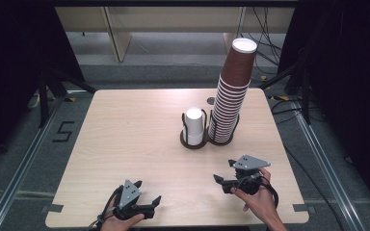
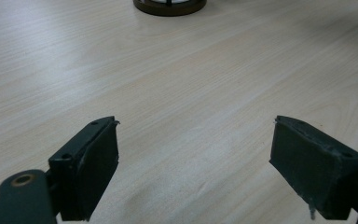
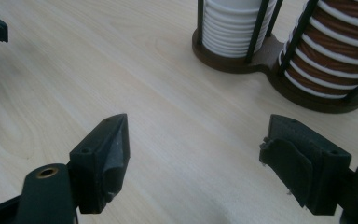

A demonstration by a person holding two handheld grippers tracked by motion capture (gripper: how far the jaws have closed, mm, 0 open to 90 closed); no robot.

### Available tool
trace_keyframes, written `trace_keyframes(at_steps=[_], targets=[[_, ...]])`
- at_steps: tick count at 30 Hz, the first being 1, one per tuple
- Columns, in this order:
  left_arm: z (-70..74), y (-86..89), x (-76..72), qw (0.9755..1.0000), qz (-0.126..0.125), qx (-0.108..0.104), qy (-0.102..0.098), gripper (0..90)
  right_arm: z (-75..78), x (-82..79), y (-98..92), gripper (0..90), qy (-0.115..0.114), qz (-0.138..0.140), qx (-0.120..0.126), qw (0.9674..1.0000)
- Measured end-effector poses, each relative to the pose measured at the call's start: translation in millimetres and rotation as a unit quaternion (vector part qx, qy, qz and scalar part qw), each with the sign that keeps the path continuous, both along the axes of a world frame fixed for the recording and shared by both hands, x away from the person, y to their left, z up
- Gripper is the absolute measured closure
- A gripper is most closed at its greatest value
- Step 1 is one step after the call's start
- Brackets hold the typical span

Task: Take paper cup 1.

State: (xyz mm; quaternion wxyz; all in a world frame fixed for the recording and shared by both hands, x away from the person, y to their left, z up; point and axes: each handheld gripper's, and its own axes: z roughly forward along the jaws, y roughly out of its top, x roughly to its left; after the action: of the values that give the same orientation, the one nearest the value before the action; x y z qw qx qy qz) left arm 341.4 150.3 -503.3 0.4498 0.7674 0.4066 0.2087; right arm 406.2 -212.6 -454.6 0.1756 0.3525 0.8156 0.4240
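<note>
A tall stack of brown paper cups (image 1: 232,91) stands upside down in the right ring of a dark double holder (image 1: 207,139) at the table's middle right. A short stack of white cups (image 1: 194,126) fills the left ring. In the right gripper view the white cups (image 3: 235,25) and brown cups (image 3: 340,49) rise close ahead. My right gripper (image 1: 225,172) hovers in front of the holder, jaws open with nothing between them. My left gripper (image 1: 150,199) rests near the front edge, open and empty, and bare wood lies between its jaws (image 2: 196,158).
The light wooden table (image 1: 135,130) has bare room on its left half and front. Dark frame rails and cables run along the floor at both sides. A black part of the left gripper pokes in at the upper left of the right gripper view.
</note>
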Motion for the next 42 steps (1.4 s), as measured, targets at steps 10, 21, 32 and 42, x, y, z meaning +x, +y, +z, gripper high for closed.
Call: trace_keyframes(at_steps=[10,21,32,42], targets=[[-0.4,0.6,0.9,1.0000,-0.001,-0.001,-0.001,14.7,7.0,12.4,6.7,25.2,-0.003,0.011,0.002,0.9999],[-0.6,0.6,0.8,1.0000,0.001,0.000,0.000,14.7,29.4,35.6,29.7,25.8,-0.040,0.016,0.019,0.9989],[-0.4,0.7,0.6,1.0000,-0.002,-0.001,0.000,14.6,41.2,61.4,54.3,28.9,-0.032,-0.003,0.031,0.9990],[-1.9,0.2,1.6,1.0000,-0.003,-0.001,0.001,14.7,58.1,85.6,70.3,29.8,-0.072,-0.017,0.011,0.9972]])
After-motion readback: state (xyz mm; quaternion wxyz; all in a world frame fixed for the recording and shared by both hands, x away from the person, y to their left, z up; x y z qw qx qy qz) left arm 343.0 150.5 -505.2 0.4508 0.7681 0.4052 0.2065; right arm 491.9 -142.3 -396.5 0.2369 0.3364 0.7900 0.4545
